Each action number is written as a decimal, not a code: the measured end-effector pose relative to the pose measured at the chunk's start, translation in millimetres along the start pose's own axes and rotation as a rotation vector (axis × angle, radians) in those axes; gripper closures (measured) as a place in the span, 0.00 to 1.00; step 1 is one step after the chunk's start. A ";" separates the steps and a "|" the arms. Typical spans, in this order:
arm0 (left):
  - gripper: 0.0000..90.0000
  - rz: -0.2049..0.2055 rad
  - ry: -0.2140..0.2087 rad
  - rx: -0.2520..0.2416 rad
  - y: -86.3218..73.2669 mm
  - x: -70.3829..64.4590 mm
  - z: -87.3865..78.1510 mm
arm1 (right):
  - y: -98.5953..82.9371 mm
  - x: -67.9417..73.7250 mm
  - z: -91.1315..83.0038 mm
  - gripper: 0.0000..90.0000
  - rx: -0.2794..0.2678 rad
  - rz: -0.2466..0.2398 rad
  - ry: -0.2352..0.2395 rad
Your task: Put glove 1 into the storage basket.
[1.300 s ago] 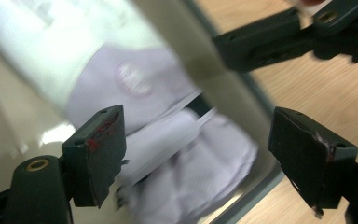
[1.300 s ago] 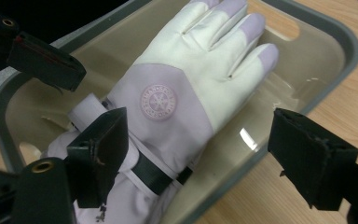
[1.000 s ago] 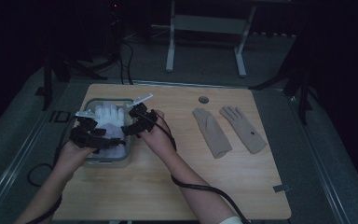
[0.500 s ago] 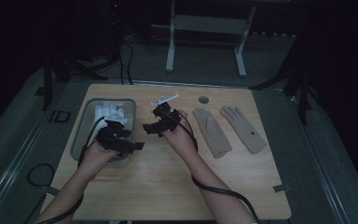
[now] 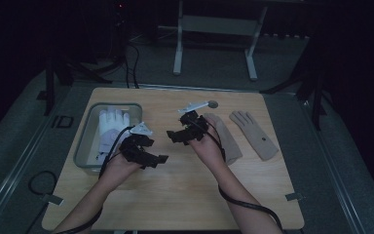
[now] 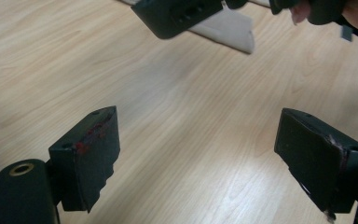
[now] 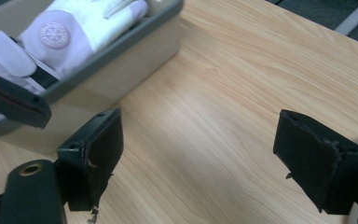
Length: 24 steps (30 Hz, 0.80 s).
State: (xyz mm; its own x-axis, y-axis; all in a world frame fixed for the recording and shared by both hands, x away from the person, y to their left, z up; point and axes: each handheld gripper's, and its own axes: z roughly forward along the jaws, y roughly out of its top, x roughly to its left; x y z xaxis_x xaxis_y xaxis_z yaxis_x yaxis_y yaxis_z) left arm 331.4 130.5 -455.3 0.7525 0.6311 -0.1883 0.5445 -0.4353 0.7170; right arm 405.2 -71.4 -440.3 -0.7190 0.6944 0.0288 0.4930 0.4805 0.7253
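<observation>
A: So, how many grippers, and what state are they in?

B: Two, both black, blocky and hard-edged. The left gripper (image 5: 161, 159) hovers above bare wood near the table's middle; in the left gripper view (image 6: 200, 158) its two jaws stand wide apart with nothing between them. The right gripper (image 5: 171, 136) hangs just beyond it, and in the right gripper view (image 7: 198, 158) it is likewise spread and empty. Its pads look frayed at the edges.

A: And the table?

B: One pale wooden table (image 5: 185, 195) with a straight grain and rounded corners.

A: Any containers?

B: One, a grey rectangular plastic bin (image 5: 82, 151) with rounded corners, at the table's left side, just beside the left hand. Inside lies white glove fabric (image 5: 111, 127), fingers pointing away. The right gripper view shows that smooth white material (image 7: 81, 32) bearing a round embossed badge, with a strap tab beside it. I cannot tell whether the bin holds one glove or two.

A: Anything farther off?

B: Two flat tan fabric gloves on the table's right half, fingers pointing away. The near tan glove (image 5: 226, 141) lies partly under the right hand; the far tan glove (image 5: 254, 134) lies close beside it, apart. Beyond them sits one small dark round disc (image 5: 213, 104) near the far edge.
</observation>
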 end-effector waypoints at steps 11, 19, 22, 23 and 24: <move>0.16 0.040 -0.033 -0.057 -6.4 -18.9 28.7 | -35.1 -18.2 -11.1 0.16 -0.012 -0.079 -0.052; 0.16 0.033 -0.039 -0.088 -14.6 -23.6 43.4 | -64.0 -32.8 -17.2 0.15 -0.044 -0.059 -0.003; 0.14 0.038 -0.033 -0.085 -19.2 -27.0 48.7 | -74.9 -37.0 -21.3 0.13 -0.047 -0.033 0.013; 0.12 0.037 -0.027 -0.082 -20.6 -28.0 51.4 | -78.9 -38.0 -23.0 0.12 -0.056 -0.034 0.011; 0.09 0.034 -0.029 -0.077 -21.9 -28.7 53.7 | -82.9 -39.4 -24.5 0.12 -0.058 -0.030 0.007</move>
State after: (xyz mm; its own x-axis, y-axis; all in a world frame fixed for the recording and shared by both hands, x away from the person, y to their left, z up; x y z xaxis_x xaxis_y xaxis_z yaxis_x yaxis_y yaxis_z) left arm 317.7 87.5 -501.7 0.7812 0.5972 -0.1816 0.4892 -0.4051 0.7724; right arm 380.7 -151.7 -484.6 -0.7363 0.6765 0.0114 0.4424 0.4686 0.7647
